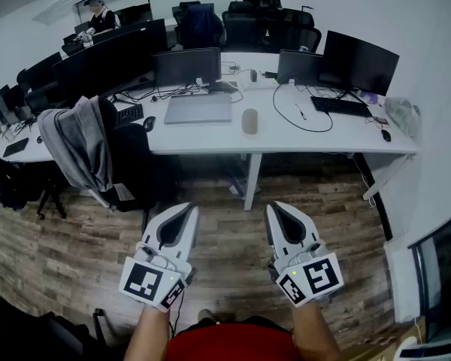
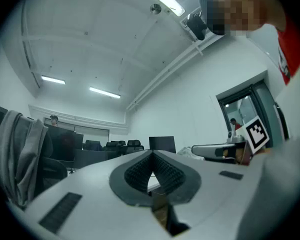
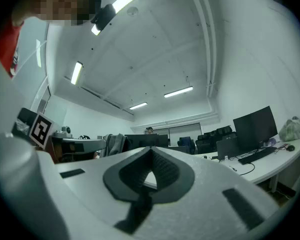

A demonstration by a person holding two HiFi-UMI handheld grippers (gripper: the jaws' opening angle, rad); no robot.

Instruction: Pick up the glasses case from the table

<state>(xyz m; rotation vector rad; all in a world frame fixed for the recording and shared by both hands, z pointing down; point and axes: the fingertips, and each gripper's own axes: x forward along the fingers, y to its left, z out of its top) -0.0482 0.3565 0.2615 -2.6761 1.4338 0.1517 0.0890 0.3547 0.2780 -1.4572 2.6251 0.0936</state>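
Observation:
The glasses case (image 1: pixel 249 121), a beige oval, lies on the white table (image 1: pixel 316 138) just right of a closed grey laptop (image 1: pixel 198 108). Both grippers hang close to my body over the wooden floor, well short of the table. In the head view my left gripper (image 1: pixel 186 210) and right gripper (image 1: pixel 278 209) point toward the desk, side by side. Each is shut with nothing between its pads, as the left gripper view (image 2: pixel 151 154) and right gripper view (image 3: pixel 151 149) show. The case does not appear in either gripper view.
A chair draped with a grey jacket (image 1: pixel 79 145) stands left of the table. Monitors (image 1: pixel 357 62), a keyboard (image 1: pixel 340 106), a looping cable (image 1: pixel 301 115) and a mouse (image 1: pixel 149 123) sit on the desk. A person (image 1: pixel 99 13) sits at the far back left.

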